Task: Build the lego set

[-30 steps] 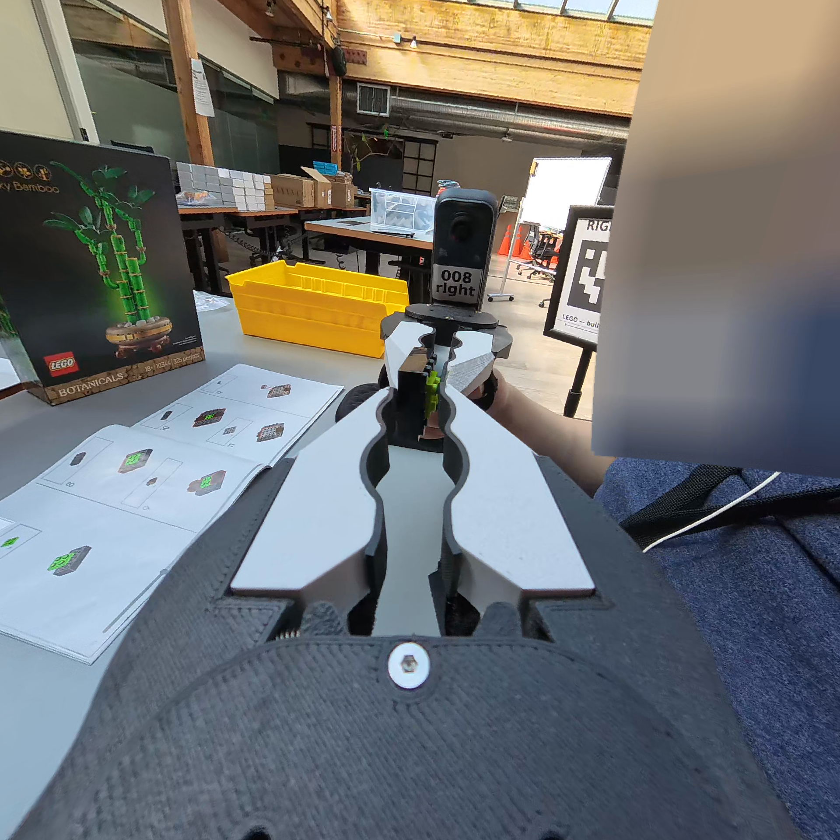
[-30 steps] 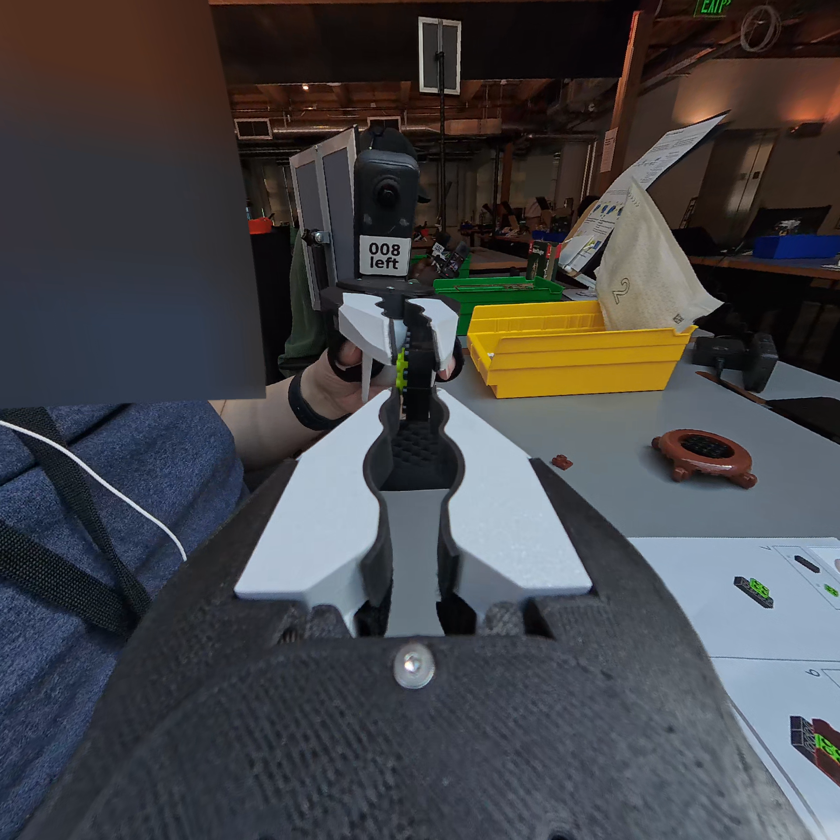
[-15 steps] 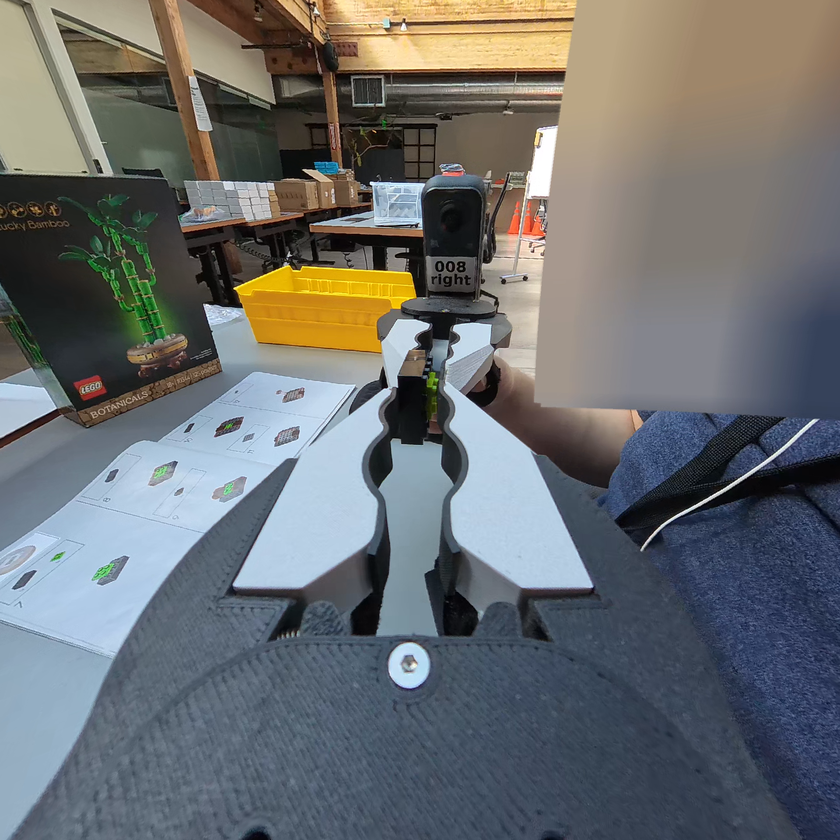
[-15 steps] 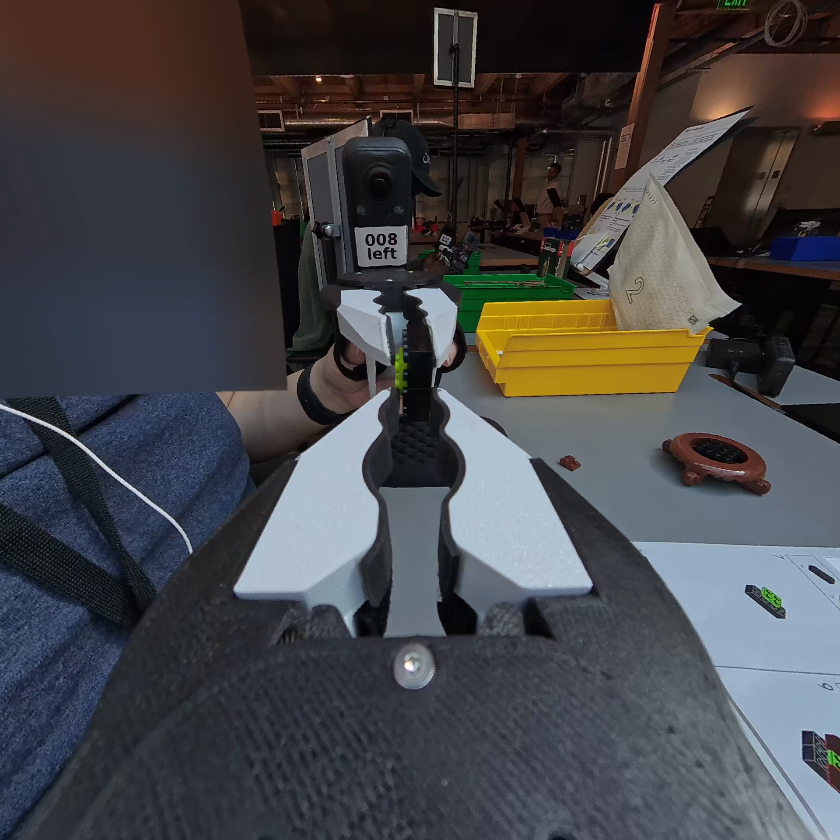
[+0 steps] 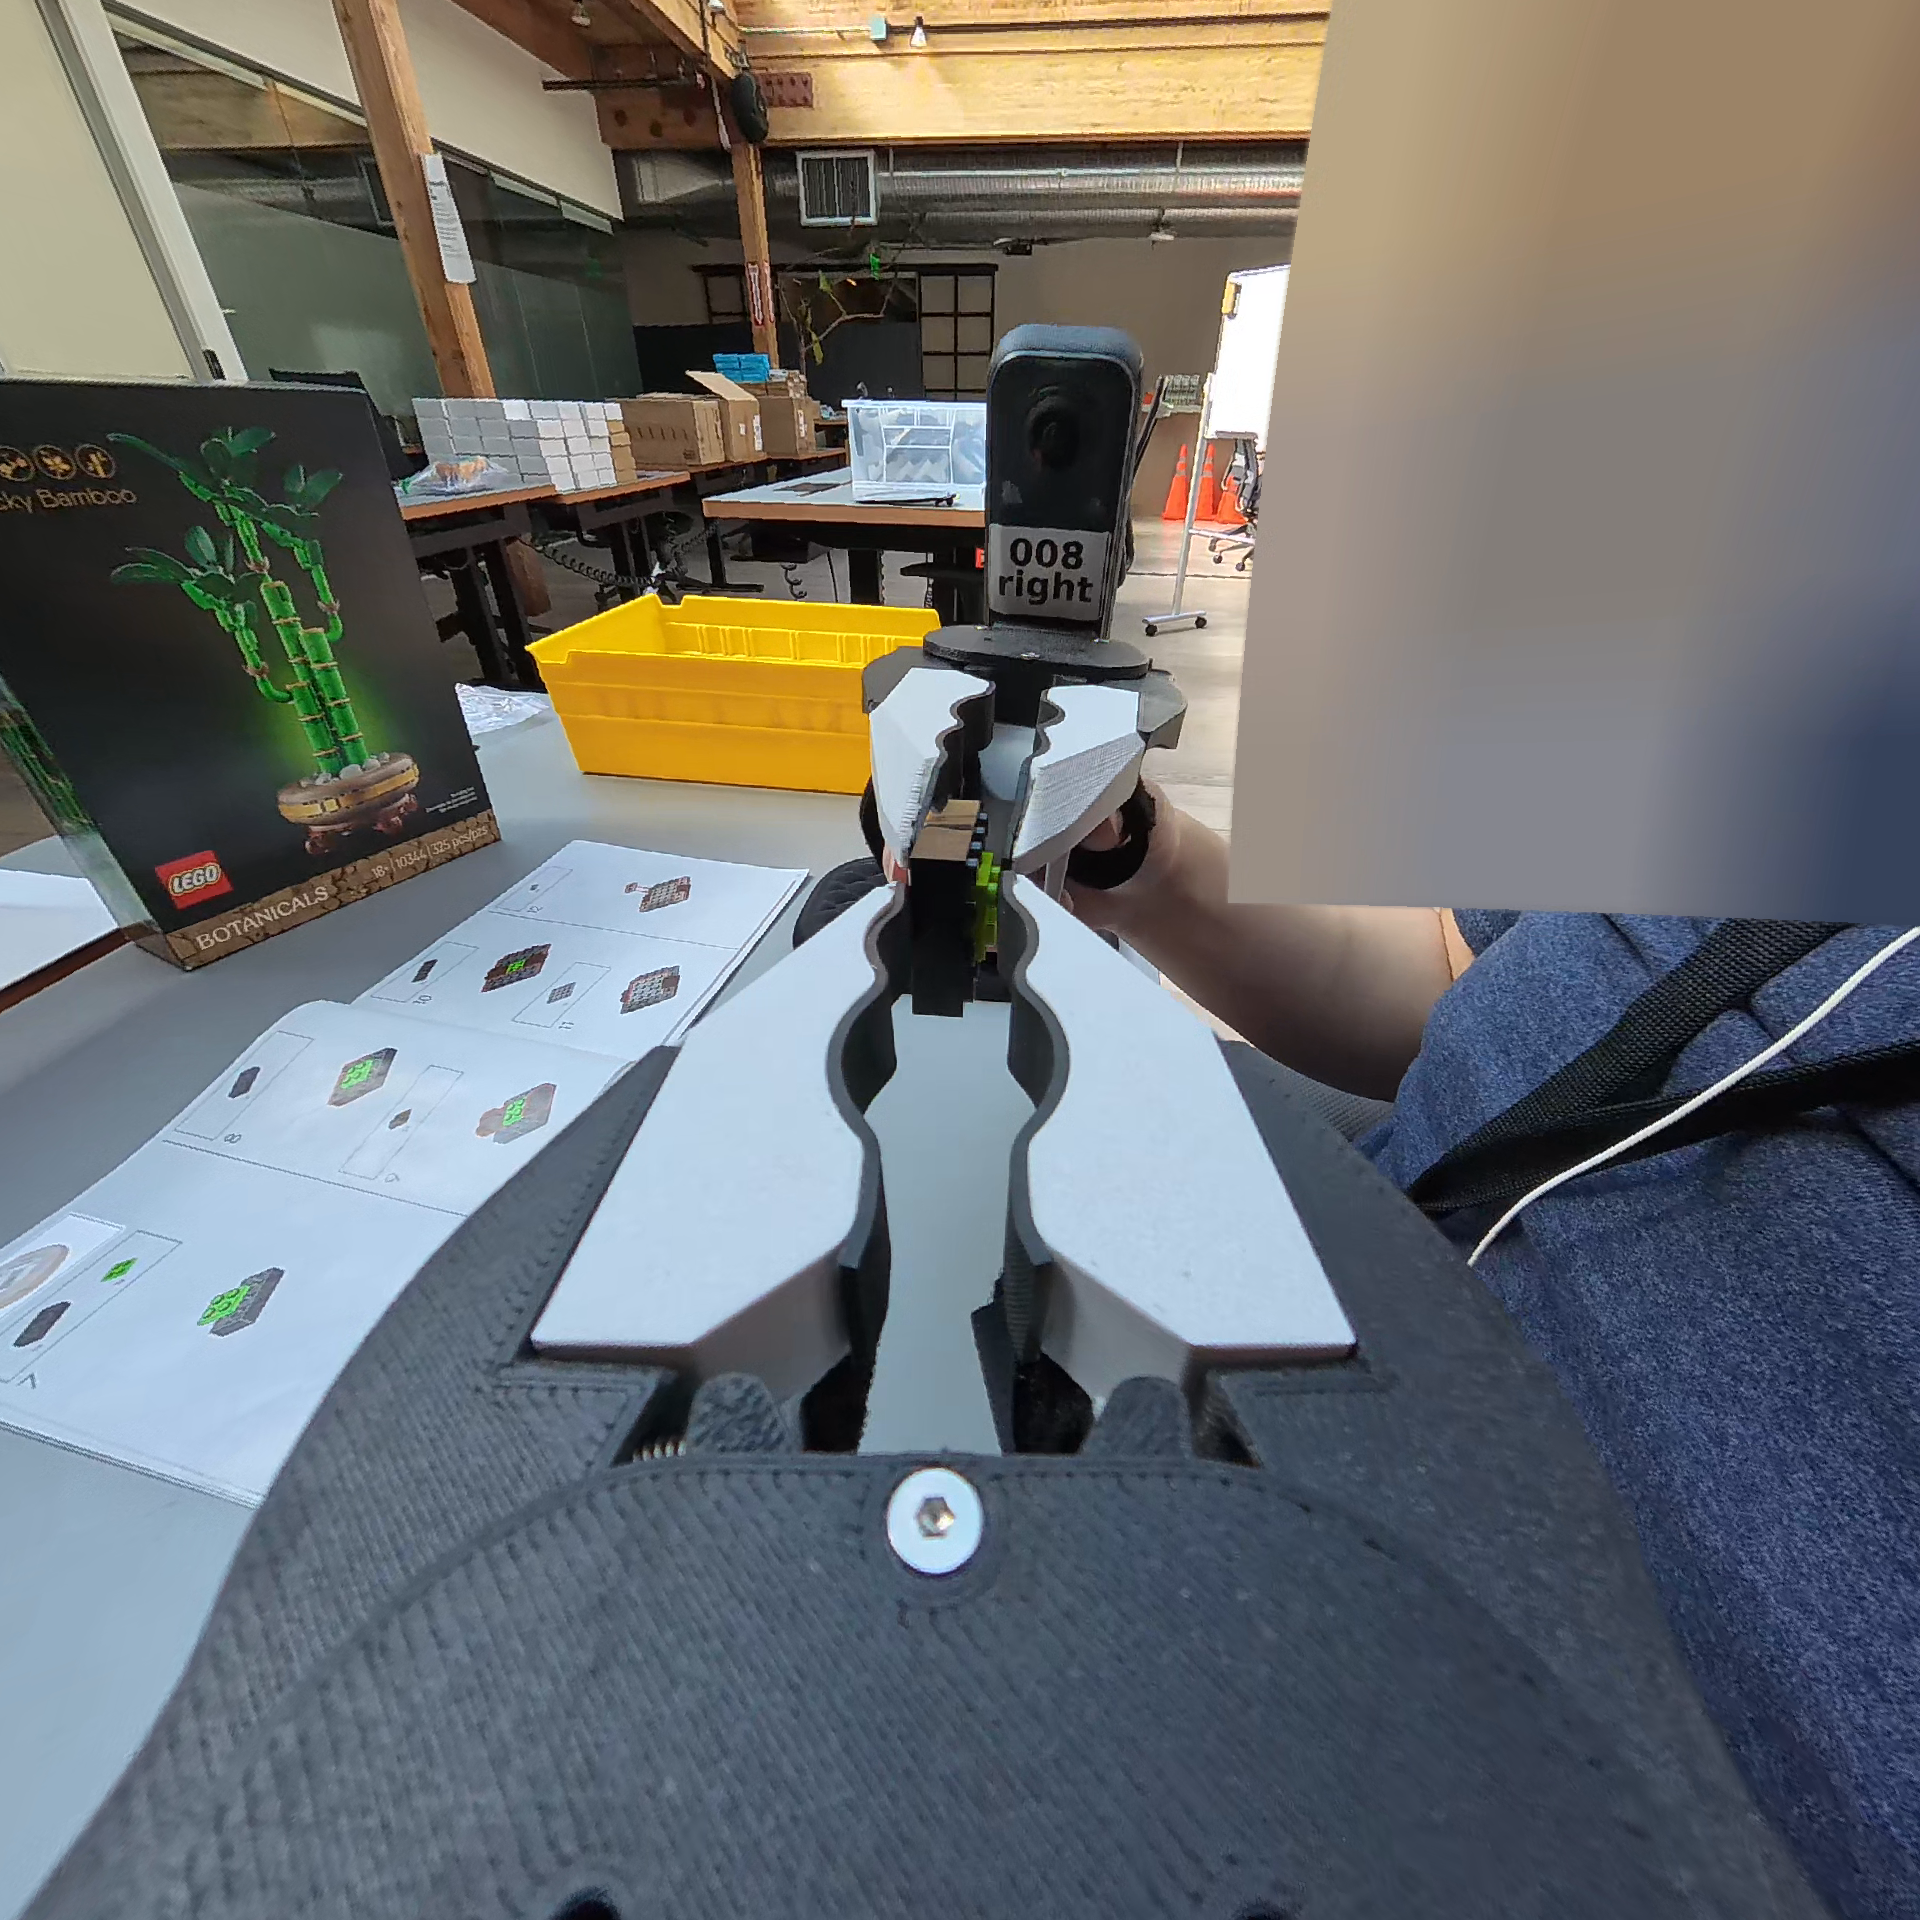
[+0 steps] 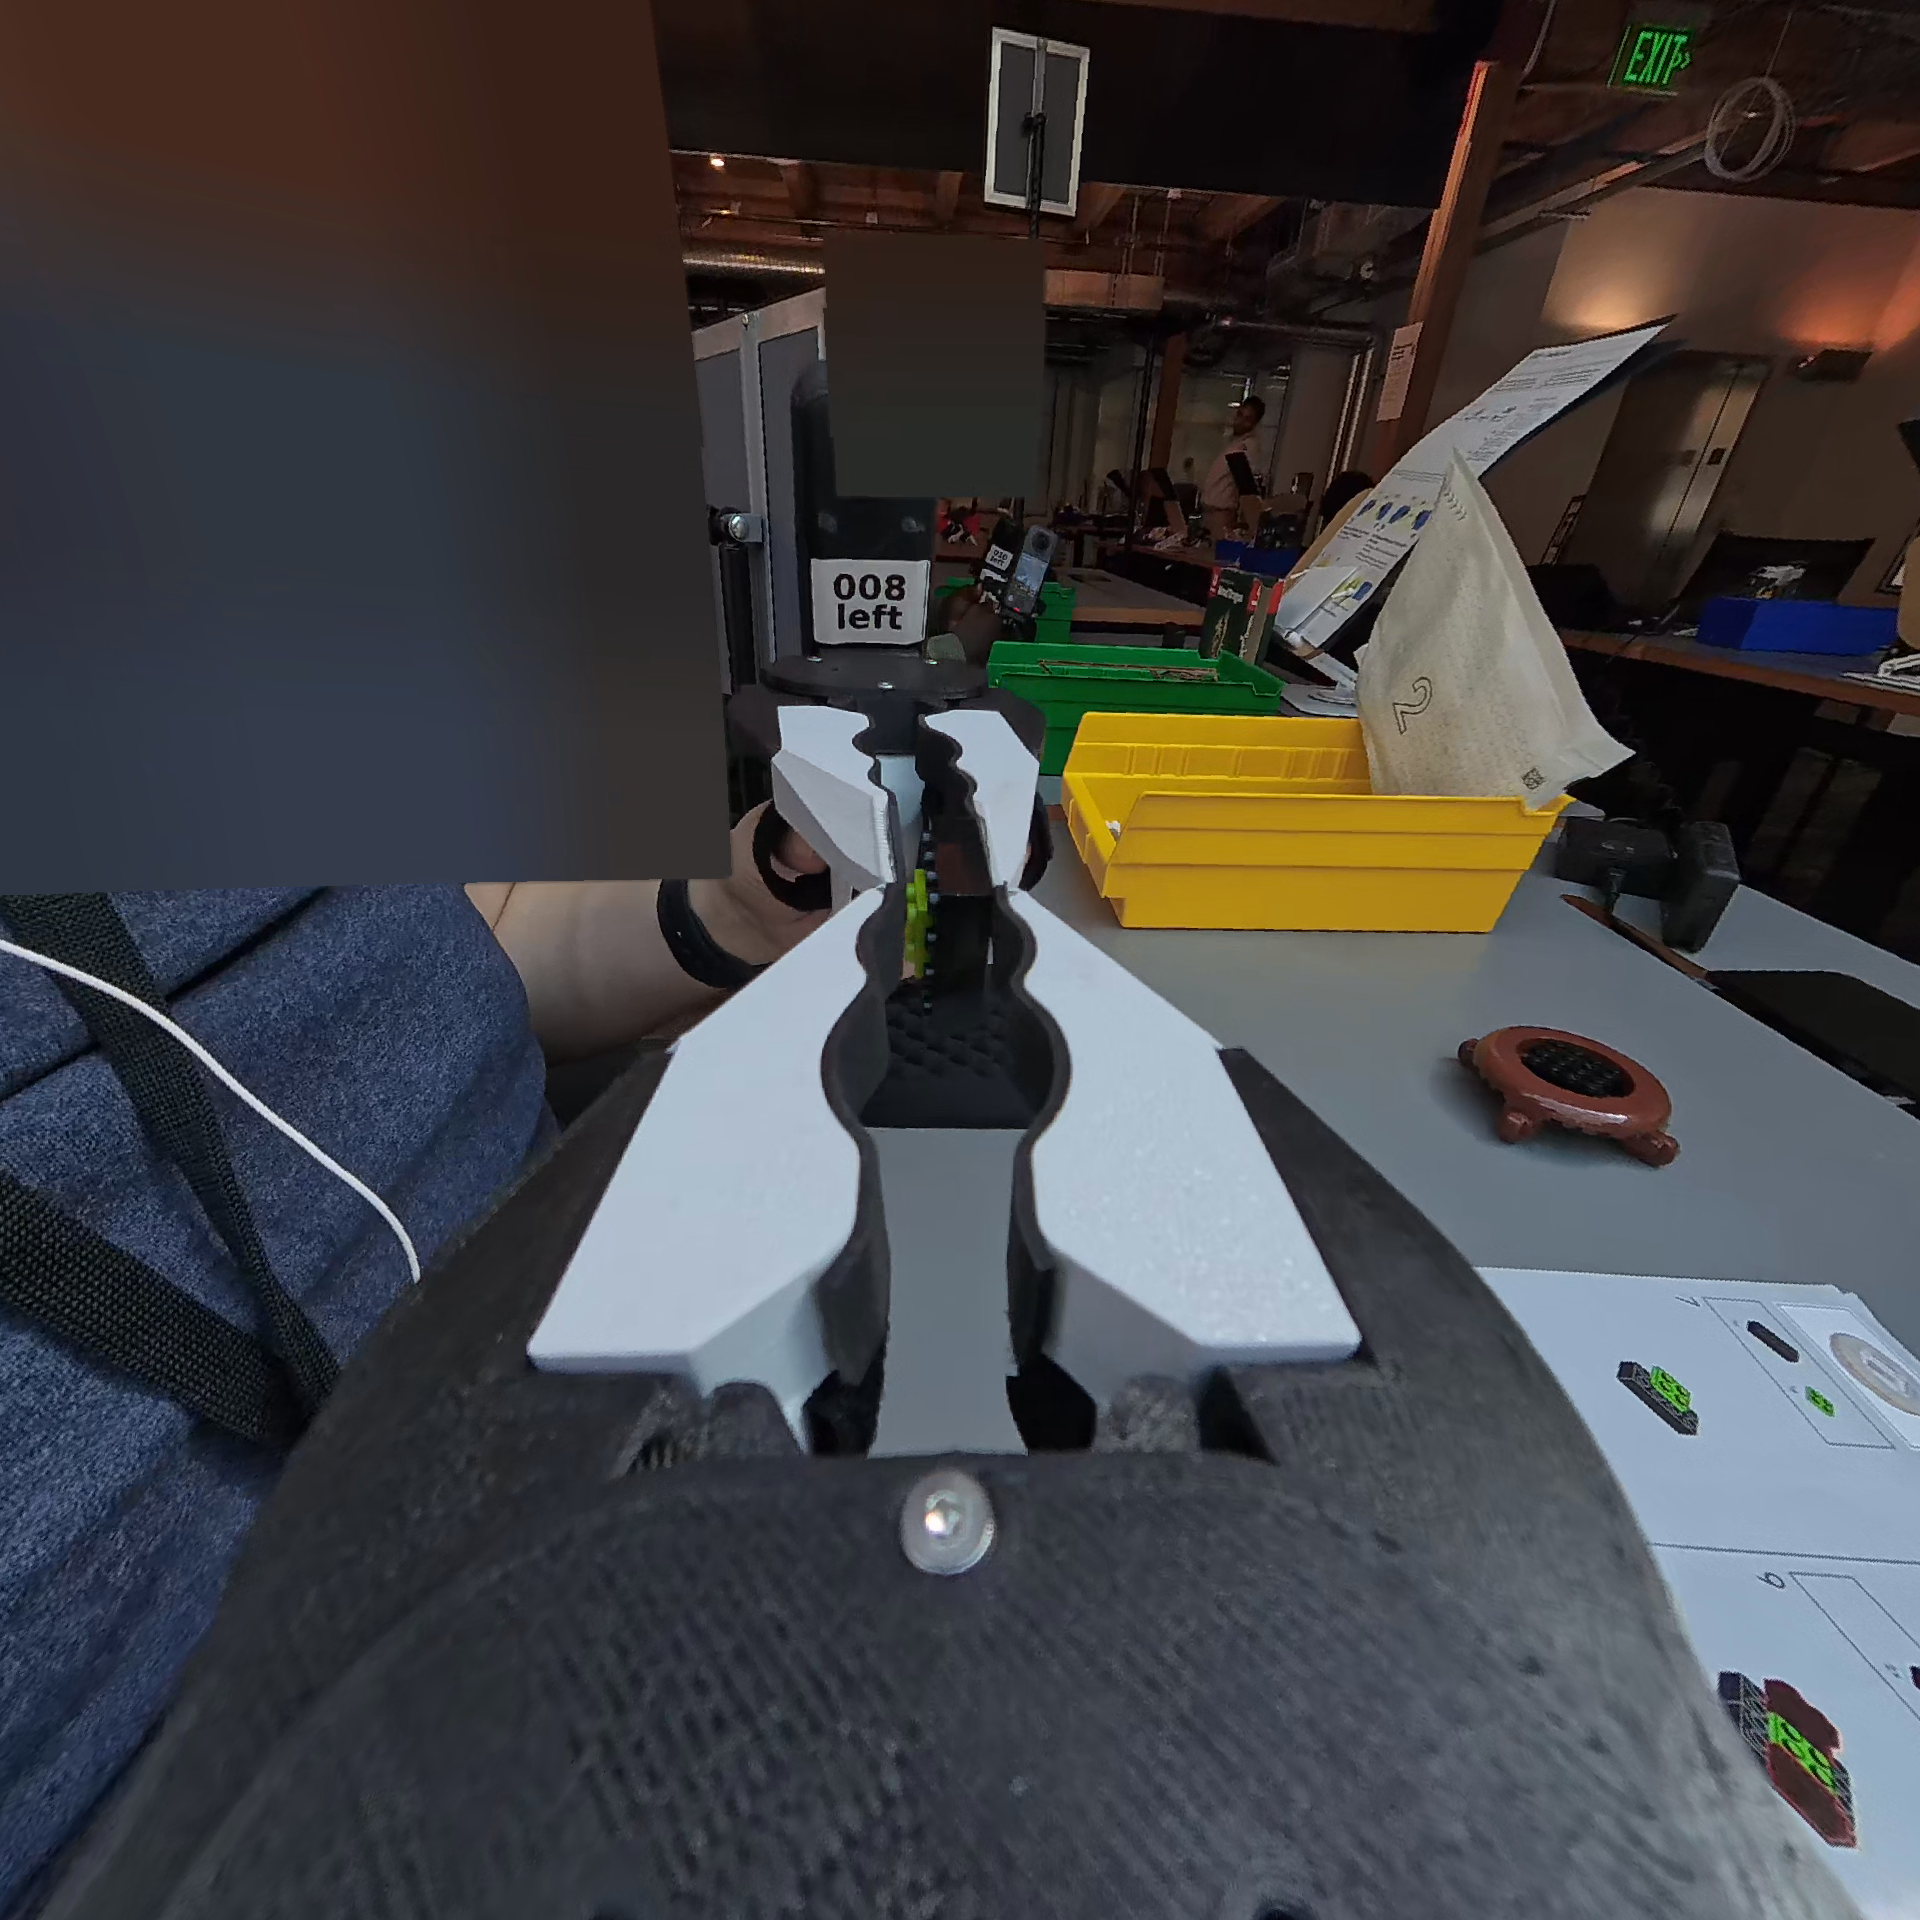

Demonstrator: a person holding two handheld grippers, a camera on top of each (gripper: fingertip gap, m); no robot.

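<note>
Lego sub-assembly (image 5: 951,914), black with lime plates, held in mid-air above the counter (image 6: 1351,1039), pinched at once by the left gripper (image 5: 951,935) and right gripper (image 6: 940,925). Risk: uneven squeezing or twisting could split plates or drop it.

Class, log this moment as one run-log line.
left tool: shut on lego piece | right tool: shut on it too | tips meet above table | stage: joining

Printed lettering marks the set box (image 5: 239,665) and the green ceiling sign (image 6: 1652,57). A white label fronts each camera: right label (image 5: 1044,571), left label (image 6: 869,603).
</note>
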